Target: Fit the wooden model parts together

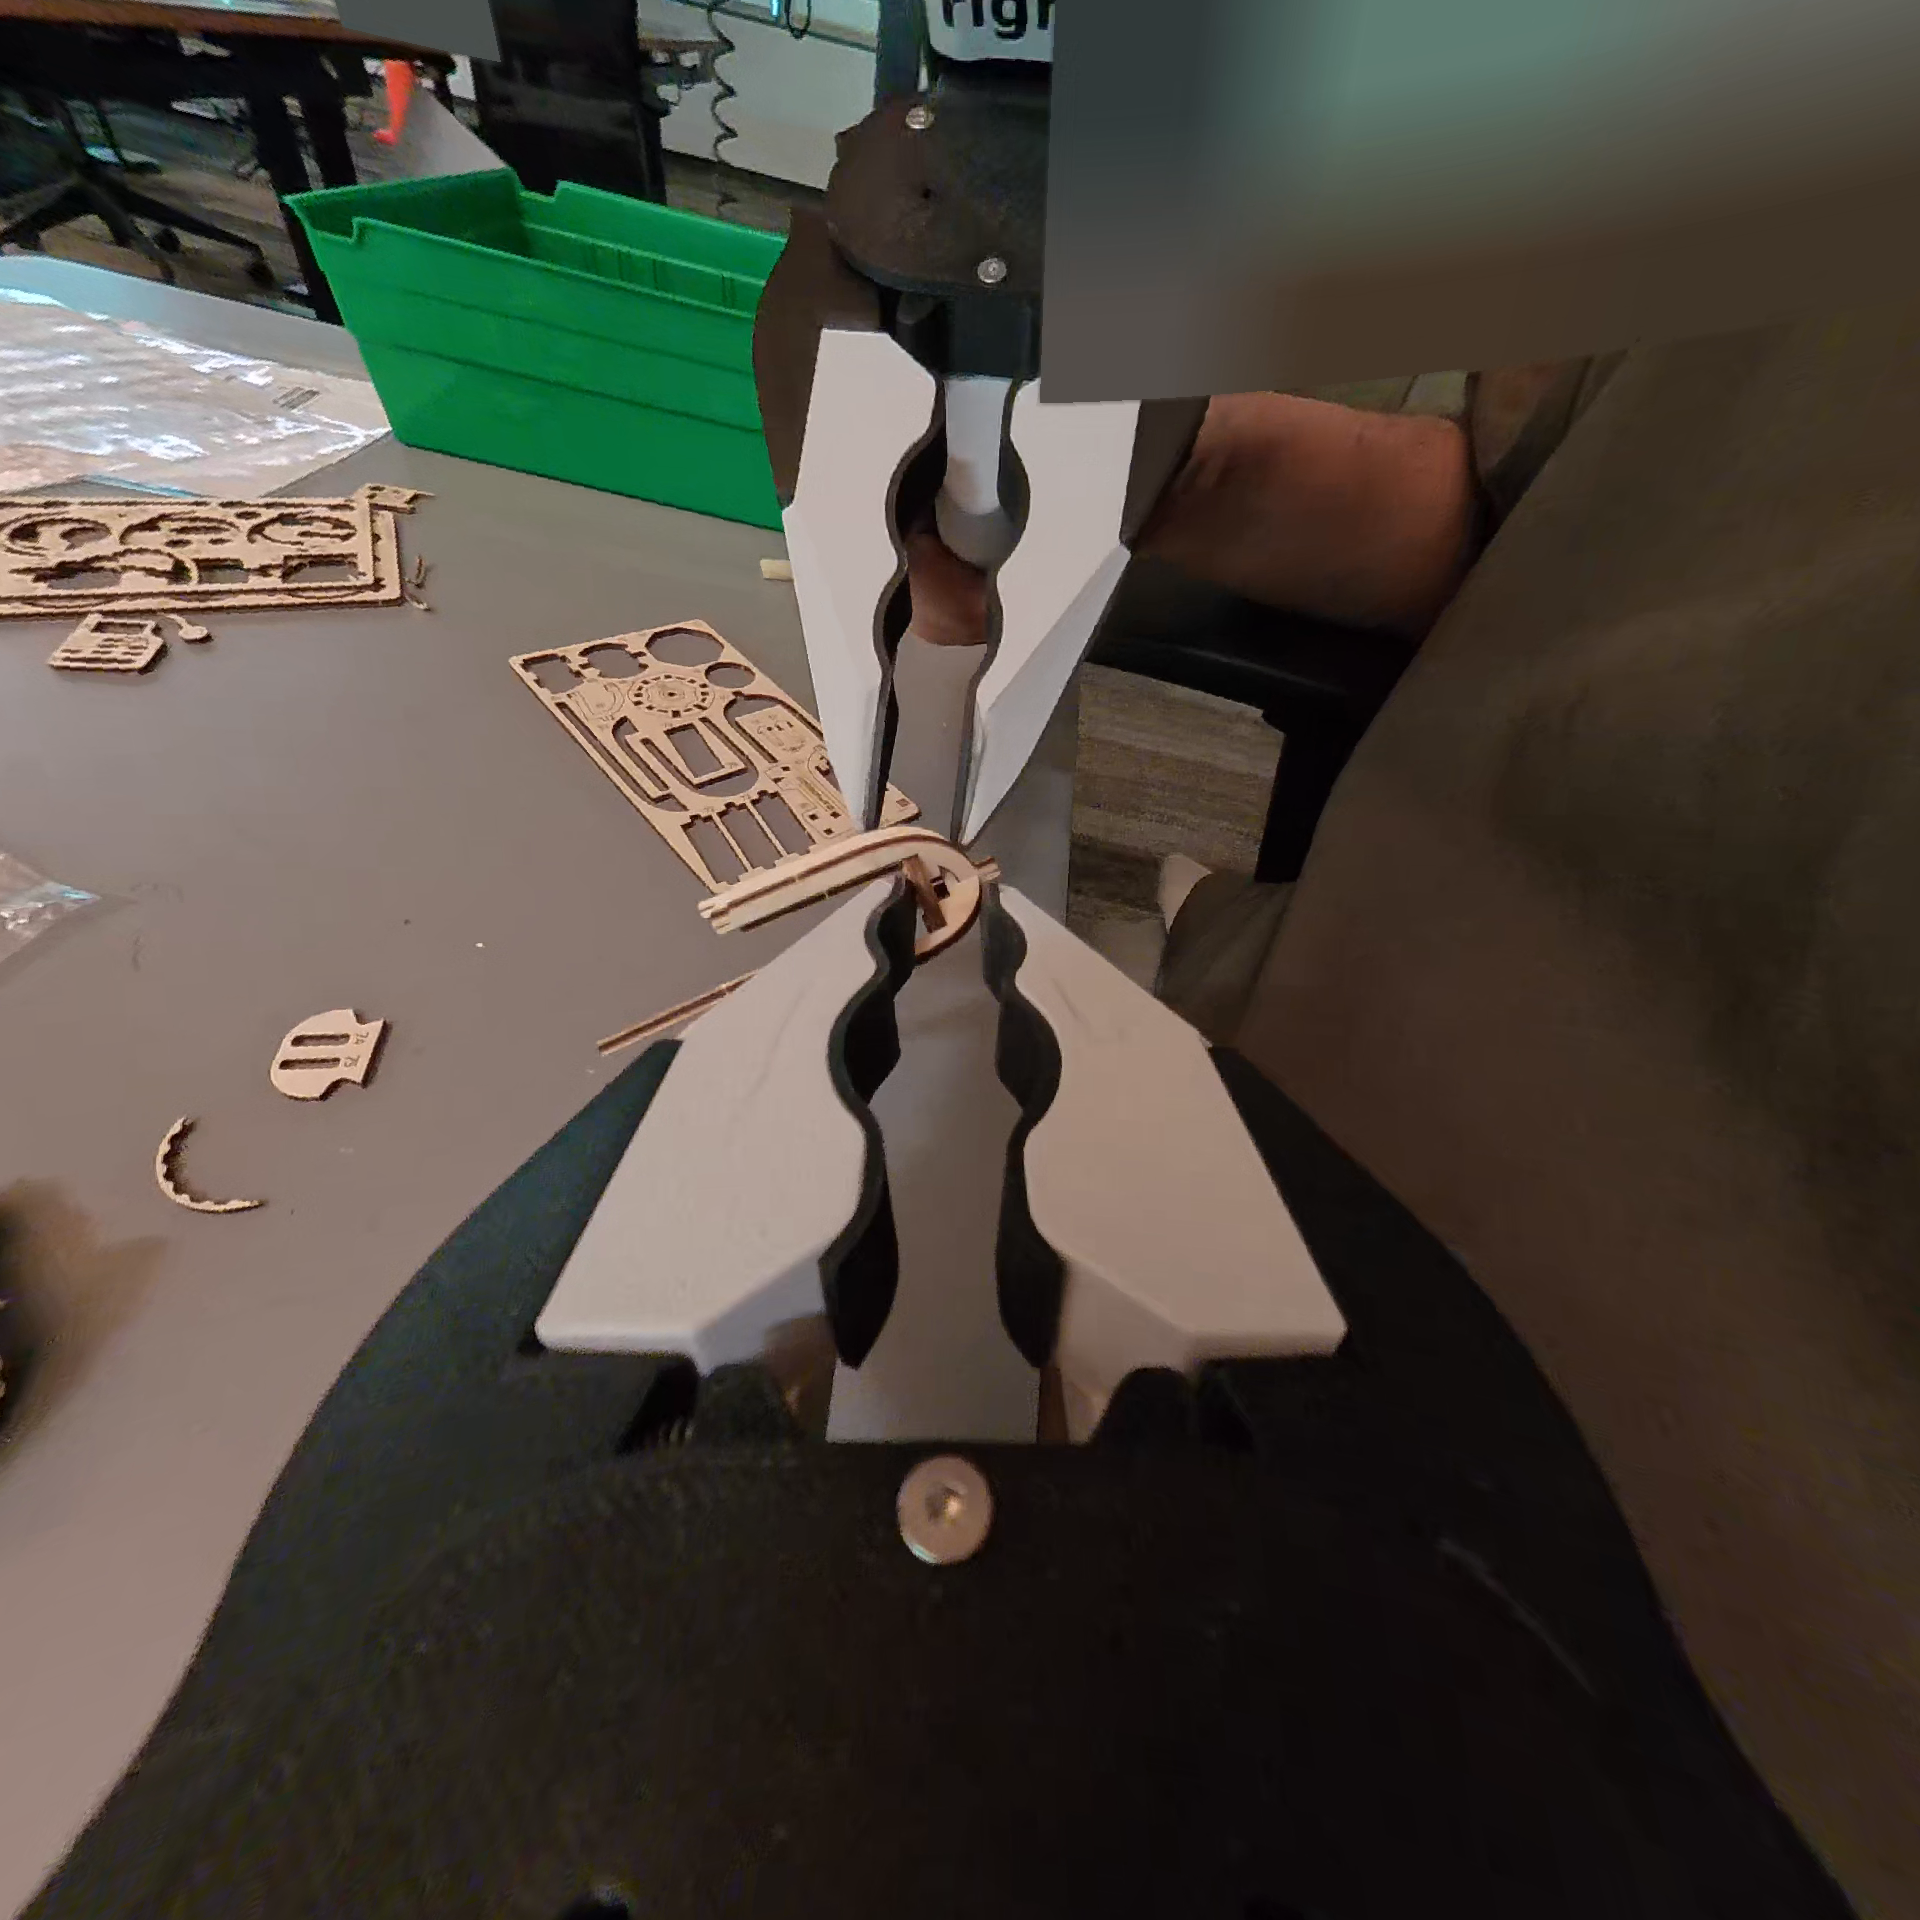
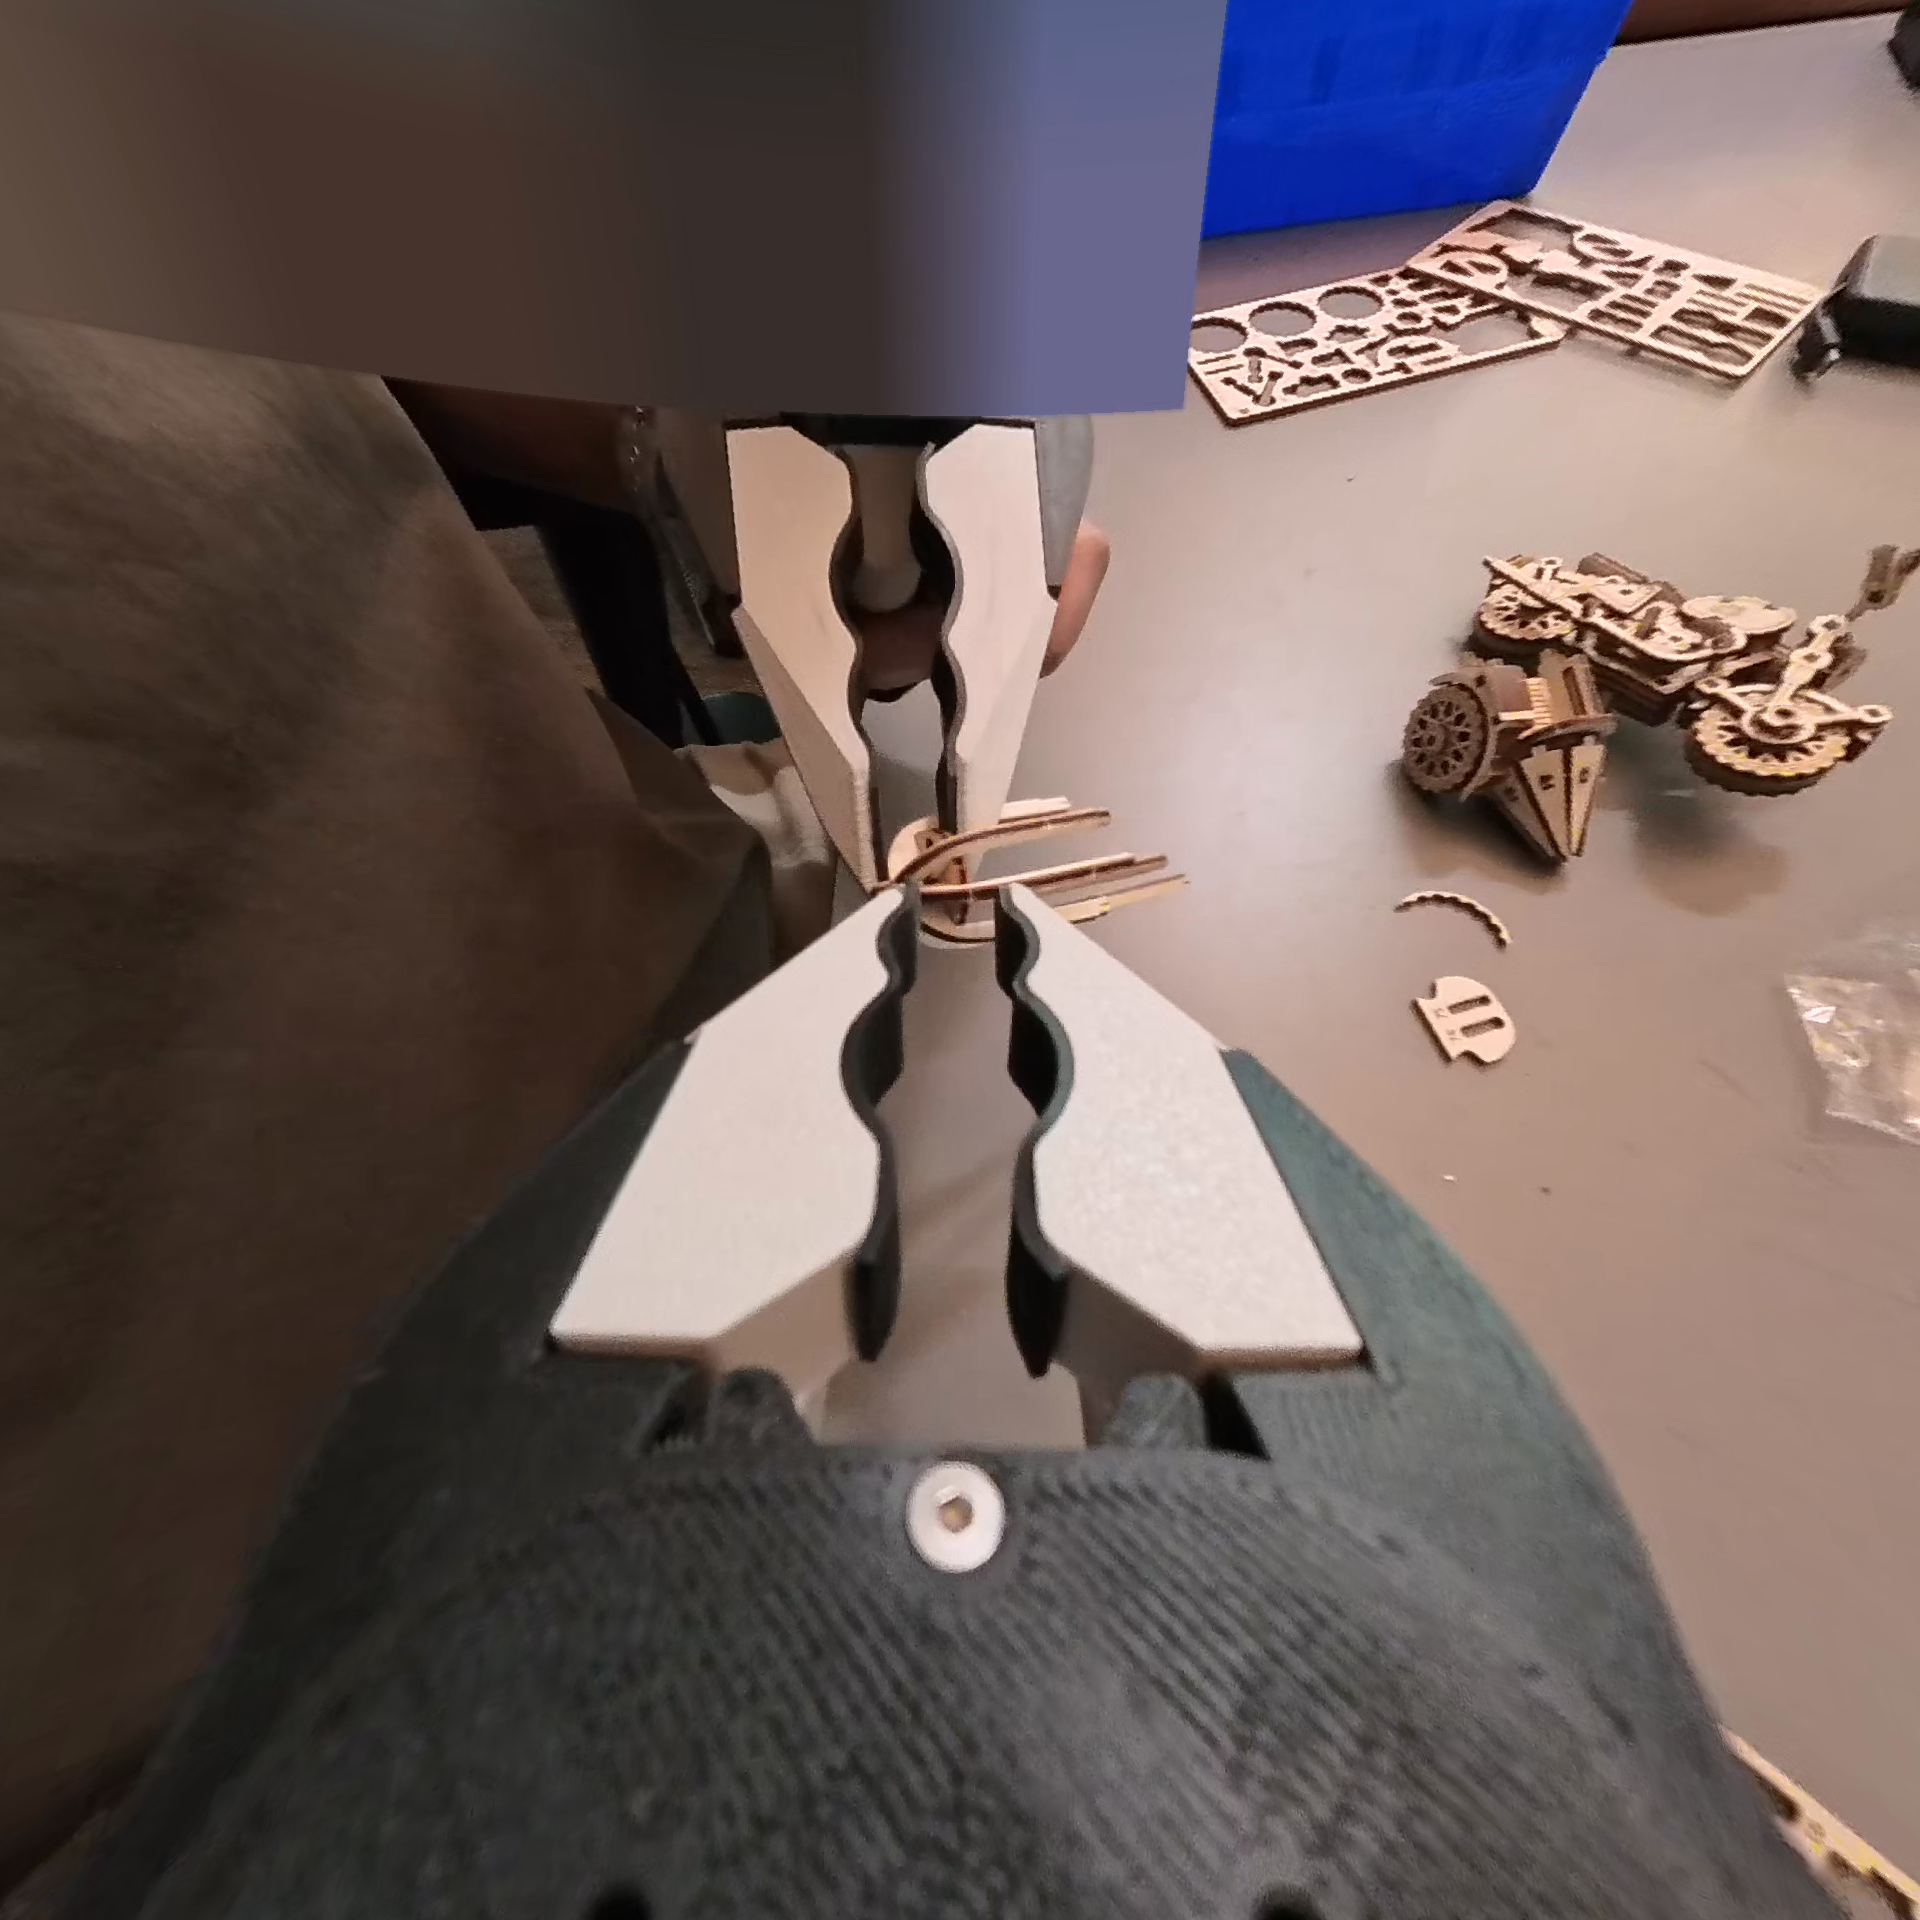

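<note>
My two grippers meet tip to tip above the grey table's near edge. My left gripper (image 1: pixel 935 920) is shut on a small round wooden disc part (image 1: pixel 951 925). My right gripper (image 2: pixel 951 909) is shut on a curved, fork-like wooden part (image 2: pixel 1049 862) with long flat prongs. The fork's bend crosses the disc where the tips meet. In the left wrist view the right gripper (image 1: pixel 920 826) comes in from above and the fork (image 1: pixel 800 883) points left. In the right wrist view the left gripper (image 2: pixel 920 831) comes in from above. The joint itself is partly hidden by the fingertips.
A green bin (image 1: pixel 540 301), punched wooden sheets (image 1: pixel 707 748) (image 1: pixel 197 551) and loose wooden pieces (image 1: pixel 327 1055) (image 1: pixel 203 1174) lie on the table. A blue bin (image 2: pixel 1403 104), more sheets (image 2: pixel 1507 301), a wooden motorcycle model (image 2: pixel 1683 665) and a plastic bag (image 2: pixel 1870 1029) lie right. A person's torso is close behind. The tips of both grippers are at nearly the same place.
</note>
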`<state>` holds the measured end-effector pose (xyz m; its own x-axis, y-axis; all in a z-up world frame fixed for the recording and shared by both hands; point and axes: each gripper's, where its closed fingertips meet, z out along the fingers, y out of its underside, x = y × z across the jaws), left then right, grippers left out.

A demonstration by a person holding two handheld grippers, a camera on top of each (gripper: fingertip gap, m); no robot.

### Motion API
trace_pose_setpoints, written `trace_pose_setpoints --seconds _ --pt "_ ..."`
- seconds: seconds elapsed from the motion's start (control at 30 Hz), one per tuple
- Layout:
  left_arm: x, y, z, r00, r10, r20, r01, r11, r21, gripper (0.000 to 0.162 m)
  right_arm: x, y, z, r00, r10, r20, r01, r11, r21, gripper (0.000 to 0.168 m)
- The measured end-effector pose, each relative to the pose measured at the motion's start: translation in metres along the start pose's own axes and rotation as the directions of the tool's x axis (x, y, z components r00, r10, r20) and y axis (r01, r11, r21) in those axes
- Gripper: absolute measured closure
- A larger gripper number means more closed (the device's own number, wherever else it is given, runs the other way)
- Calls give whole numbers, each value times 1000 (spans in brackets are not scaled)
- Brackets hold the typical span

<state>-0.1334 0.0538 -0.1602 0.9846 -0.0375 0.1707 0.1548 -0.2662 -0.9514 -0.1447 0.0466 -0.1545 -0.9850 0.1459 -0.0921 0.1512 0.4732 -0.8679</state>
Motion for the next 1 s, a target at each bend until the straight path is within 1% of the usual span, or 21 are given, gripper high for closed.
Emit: trace_pose_setpoints --seconds 0.07,0.2,0.33,0.43,0.53,0.63,0.73,0.83,0.93,1.0 --pt "0 -2 -1 1000 9 -2 -9 1000 7 152 0 -2 -1 1000 -10 -7 10 1000 10 156" --pt "-2 -1 -3 996 80 25 -80 997 -10 151 1 -3 1 999 -34 -37 34 999 3 156" --pt "-9 -1 -5 994 89 60 -88 996 -13 152 8 -3 0 996 -45 -72 46 999 22 148" --pt "-16 -5 -10 998 8 61 -10 999 36 152 17 -8 -7 996 -16 -92 23 997 79 143" --pt "-24 -16 -18 993 -114 26 110 985 135 152 27 -11 -13 994 24 -110 -9 991 136 142" --pt "-30 -26 -26 972 -232 -36 234 946 225 152 34 -12 -17 992 66 -112 -45 982 181 143" --pt "-35 -36 -35 947 -306 -98 322 897 302 152 38 -8 -16 990 114 -88 -95 975 199 143" --pt "-36 -38 -38 938 -327 -118 348 881 322 152 40 -5 -15 987 141 -80 -123 971 203 144" --pt "-36 -35 -34 943 -318 -103 334 893 301 152 40 -11 -18 986 143 -80 -121 964 238 144" --pt "-35 -33 -31 949 -303 -89 315 904 287 152 35 -19 -20 989 140 -54 -121 954 275 142"
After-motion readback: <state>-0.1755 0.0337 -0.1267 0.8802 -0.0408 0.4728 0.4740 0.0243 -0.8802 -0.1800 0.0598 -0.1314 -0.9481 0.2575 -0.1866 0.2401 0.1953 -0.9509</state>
